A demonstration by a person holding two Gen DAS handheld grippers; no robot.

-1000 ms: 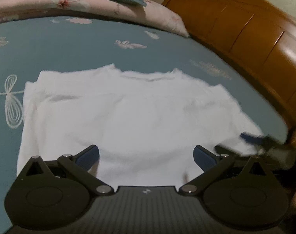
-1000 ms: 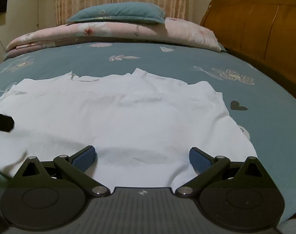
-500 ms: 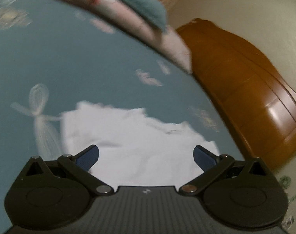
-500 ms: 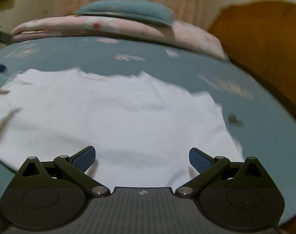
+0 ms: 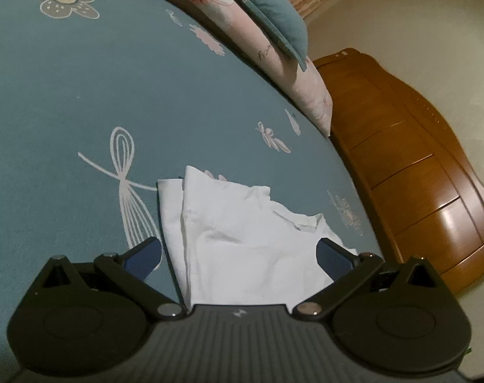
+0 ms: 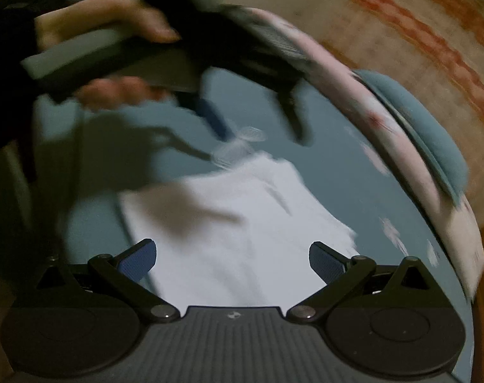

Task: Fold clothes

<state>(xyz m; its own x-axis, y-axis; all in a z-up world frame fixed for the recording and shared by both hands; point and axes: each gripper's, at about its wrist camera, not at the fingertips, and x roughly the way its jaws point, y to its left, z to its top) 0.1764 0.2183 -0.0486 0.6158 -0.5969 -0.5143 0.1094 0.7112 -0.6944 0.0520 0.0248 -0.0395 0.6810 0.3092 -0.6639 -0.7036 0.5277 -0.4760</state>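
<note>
Right now both my grippers hang over the bed (image 5: 66,102) with nothing between their pads. My left gripper (image 5: 238,252) has its jaws spread wide, and the white shirt (image 5: 242,239) lies on the teal sheet just past them, from about 11 o'clock to 1 o'clock in that view. Its left edge is folded over into a doubled layer, and the collar end points toward 1 o'clock. A pink quilt (image 5: 274,60) with a teal pillow (image 5: 274,9) on top runs along the far side, and the wooden headboard (image 5: 417,172) stands at 3 o'clock.

My right gripper (image 6: 232,257) also has its jaws spread wide above the white shirt (image 6: 242,223), though this view is blurred. At 10 o'clock in it, my left hand (image 6: 108,22) grips the other gripper's handle, which casts a shadow across the cloth.
</note>
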